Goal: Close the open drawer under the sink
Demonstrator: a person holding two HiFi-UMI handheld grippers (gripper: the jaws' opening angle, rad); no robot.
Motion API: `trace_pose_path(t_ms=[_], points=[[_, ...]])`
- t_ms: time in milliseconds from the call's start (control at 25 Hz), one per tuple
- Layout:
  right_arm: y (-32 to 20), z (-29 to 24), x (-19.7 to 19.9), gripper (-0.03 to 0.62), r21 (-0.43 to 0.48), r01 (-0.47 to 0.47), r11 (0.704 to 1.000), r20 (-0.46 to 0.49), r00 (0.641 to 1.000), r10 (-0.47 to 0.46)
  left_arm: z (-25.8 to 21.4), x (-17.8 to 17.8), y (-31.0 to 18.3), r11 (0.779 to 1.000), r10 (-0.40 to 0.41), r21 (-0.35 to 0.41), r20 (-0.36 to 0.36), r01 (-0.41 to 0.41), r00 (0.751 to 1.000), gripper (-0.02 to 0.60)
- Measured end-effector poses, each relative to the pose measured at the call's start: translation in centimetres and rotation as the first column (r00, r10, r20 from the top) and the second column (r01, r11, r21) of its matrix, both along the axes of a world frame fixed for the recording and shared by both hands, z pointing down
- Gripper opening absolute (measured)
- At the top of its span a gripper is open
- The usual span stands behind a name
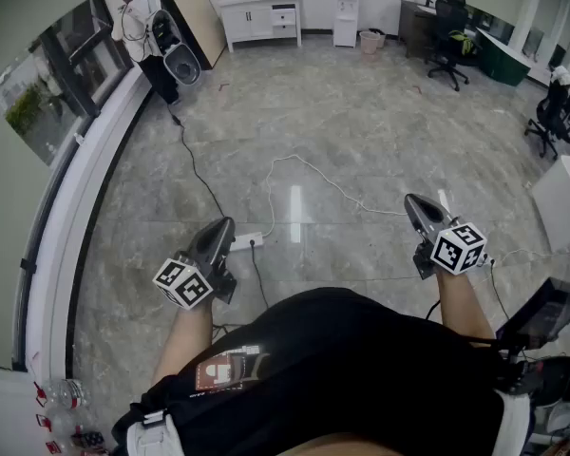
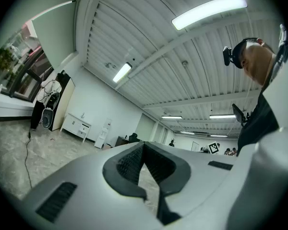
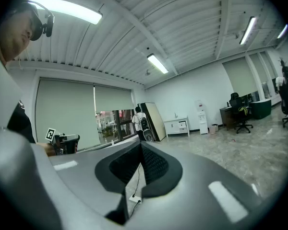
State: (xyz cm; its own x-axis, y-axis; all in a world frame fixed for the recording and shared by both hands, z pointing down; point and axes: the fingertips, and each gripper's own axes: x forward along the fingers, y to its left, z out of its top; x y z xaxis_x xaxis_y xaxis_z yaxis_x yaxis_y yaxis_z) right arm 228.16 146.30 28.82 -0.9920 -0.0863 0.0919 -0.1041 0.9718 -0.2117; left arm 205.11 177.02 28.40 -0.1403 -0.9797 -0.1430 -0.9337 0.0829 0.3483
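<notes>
Grey, marble-patterned floor [image 1: 361,131] fills a wide office, polished enough to mirror a ceiling light. Overhead is a ribbed white ceiling [image 2: 149,37] with long strip lights [image 2: 209,11]. On the left a curved white sill [image 1: 85,188] runs under a dark-framed window [image 1: 47,93], and a person [image 1: 138,22] with a backpack stands at its far end. Against the far white wall stands the sink cabinet [image 1: 252,19], white and boxy with a small tap on top. Its drawers [image 1: 284,16] sit at its right end, too small here to tell whether one is pulled out. The cabinet is well apart from both grippers. A slim white dispenser [image 1: 346,17] stands just beside the cabinet, with a bin [image 1: 369,41] and black swivel chairs [image 1: 449,41] further right.

A thin white cable [image 1: 313,174] loops over the floor to a white power strip [image 1: 247,241], and a black cable [image 1: 199,174] trails towards the window.

The left gripper [image 1: 226,222] and right gripper [image 1: 410,199] are held out over bare floor, each a smooth grey shell bearing a cube of black-and-white square markers. In both gripper views the dark ribbed pads [image 2: 129,163] [image 3: 125,164] meet at the tips with nothing between them, so both are closed and empty.
</notes>
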Motion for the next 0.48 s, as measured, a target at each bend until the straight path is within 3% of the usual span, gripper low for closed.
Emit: trace_pose_path(t_ms=[480], points=[[-0.24,-0.05,0.55,-0.005,0.006,0.001,1.000,0.009,1.000,-0.001,0.04,0.66,0.02,1.000,-0.018,-0.005,-0.003,0.018,1.000,-0.014]])
